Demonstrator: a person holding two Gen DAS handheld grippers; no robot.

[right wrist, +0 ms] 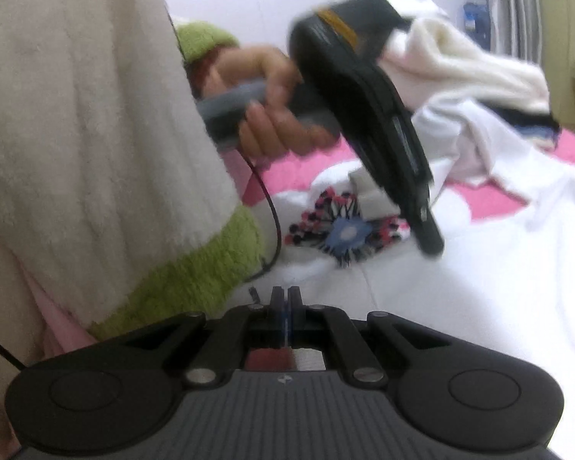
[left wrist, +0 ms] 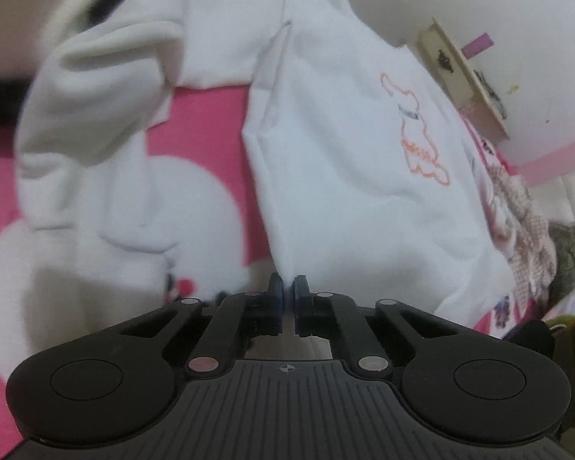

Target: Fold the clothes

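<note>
Item: white sweatshirt (left wrist: 349,161), lying spread across the pink bedcover (left wrist: 207,122). We are pinching its lower corner hem in the closed left gripper (left wrist: 286,291); right gripper (right wrist: 286,299) is sitting closed, seemingly empty. Advice: lifting evenly, keeping the hem taut.

**Soft indoor light, smeared edges**

Both wrist views were lit evenly and fairly brightly, with no hard shadows. The white sweatshirt (left wrist: 349,161) was nearly washed out, its folds faint. Fisheye bending curved the frame edges and darkened the corners. In the right view the left gripper (right wrist: 431,247) and the hand (right wrist: 272,111) holding it were smeared by motion blur. Backgrounds were soft throughout.
</note>
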